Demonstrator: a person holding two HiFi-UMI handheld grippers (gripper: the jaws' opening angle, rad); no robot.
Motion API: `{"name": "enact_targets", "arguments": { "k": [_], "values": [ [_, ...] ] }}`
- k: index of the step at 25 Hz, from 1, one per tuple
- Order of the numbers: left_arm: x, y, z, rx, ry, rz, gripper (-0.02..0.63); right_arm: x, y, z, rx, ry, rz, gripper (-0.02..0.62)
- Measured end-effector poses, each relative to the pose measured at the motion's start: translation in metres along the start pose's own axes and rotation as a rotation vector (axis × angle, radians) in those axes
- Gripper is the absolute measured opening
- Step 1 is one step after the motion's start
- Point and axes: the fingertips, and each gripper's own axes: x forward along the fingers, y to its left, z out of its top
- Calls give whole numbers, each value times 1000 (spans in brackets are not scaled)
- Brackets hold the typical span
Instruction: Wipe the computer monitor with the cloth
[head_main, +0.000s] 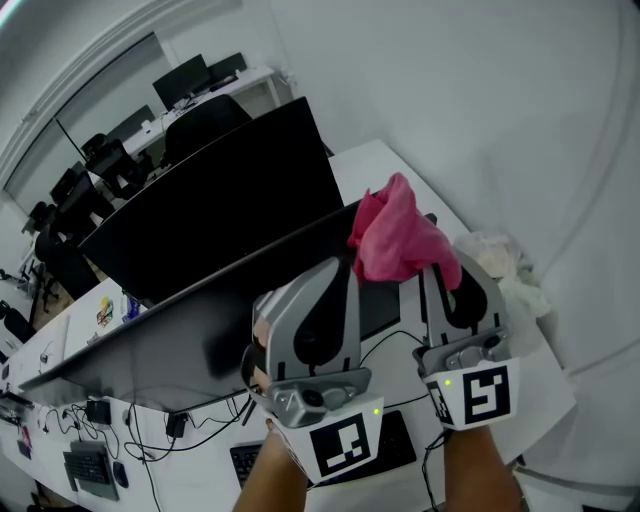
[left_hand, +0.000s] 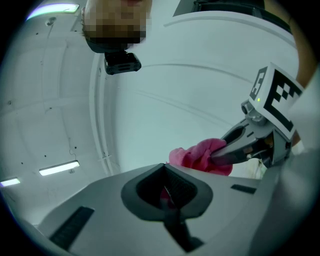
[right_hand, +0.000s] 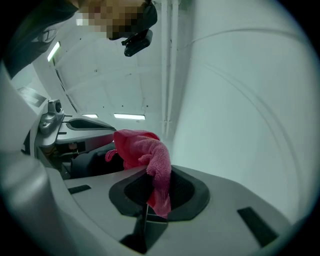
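Observation:
I hold both grippers up in front of a wide dark monitor (head_main: 150, 350), close side by side. A pink cloth (head_main: 400, 238) is bunched over their tips. My right gripper (head_main: 438, 262) is shut on the cloth (right_hand: 150, 155), which hangs out of its jaws (right_hand: 157, 180). My left gripper (head_main: 345, 268) is shut too, and a sliver of pink cloth (left_hand: 200, 155) shows between its jaws (left_hand: 165, 175). In the left gripper view the right gripper (left_hand: 250, 142) pinches the cloth from the right. A second black monitor (head_main: 225, 195) stands behind the first.
A crumpled white cloth (head_main: 505, 262) lies on the white desk (head_main: 400, 170) to the right. A keyboard (head_main: 245, 460) and loose cables (head_main: 190, 430) lie under the near monitor. A pale wall runs along the right. Chairs and more monitors (head_main: 190, 80) stand far back.

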Motion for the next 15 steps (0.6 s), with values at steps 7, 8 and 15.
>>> {"name": "enact_targets", "arguments": {
  "k": [7, 8, 15],
  "values": [
    [-7, -23, -18, -15, 37, -31, 8, -14, 2, -30, 21, 59, 0, 67],
    [-8, -26, -21, -17, 43, -37, 8, -16, 3, -35, 21, 67, 0, 67],
    [-15, -50, -37, -40, 69, -76, 8, -30, 5, -66, 44, 121, -11, 67]
  ]
}}
